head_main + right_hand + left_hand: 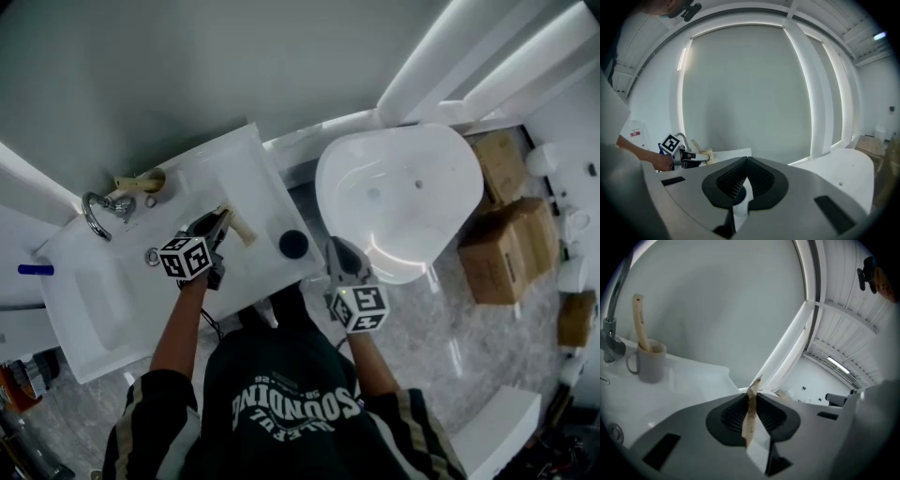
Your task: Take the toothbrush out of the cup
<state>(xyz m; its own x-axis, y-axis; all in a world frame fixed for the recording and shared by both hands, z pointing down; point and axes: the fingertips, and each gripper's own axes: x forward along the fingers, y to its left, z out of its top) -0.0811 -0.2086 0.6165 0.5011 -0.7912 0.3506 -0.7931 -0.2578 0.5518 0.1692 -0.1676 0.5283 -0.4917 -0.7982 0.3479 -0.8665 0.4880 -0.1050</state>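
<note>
A pale mug-shaped cup [650, 363] stands on the white sink counter [239, 159] beside the tap, with a beige toothbrush [640, 324] upright in it. The cup [150, 180] also shows near the counter's back edge in the head view. My left gripper [223, 218] hovers over the counter to the right of the cup, shut on a second beige toothbrush [241, 228]. That toothbrush [750, 416] runs pinched between the jaws of the left gripper [753, 392]. My right gripper [336, 249] hangs off the counter's right end, shut with nothing in it [746, 160].
A chrome tap [97, 213] curves over the basin at the left. A black round object [293, 244] sits on the counter's right end. A white bathtub [394, 197] fills the middle right, with cardboard boxes [511, 244] beyond it. A blue item [36, 269] lies far left.
</note>
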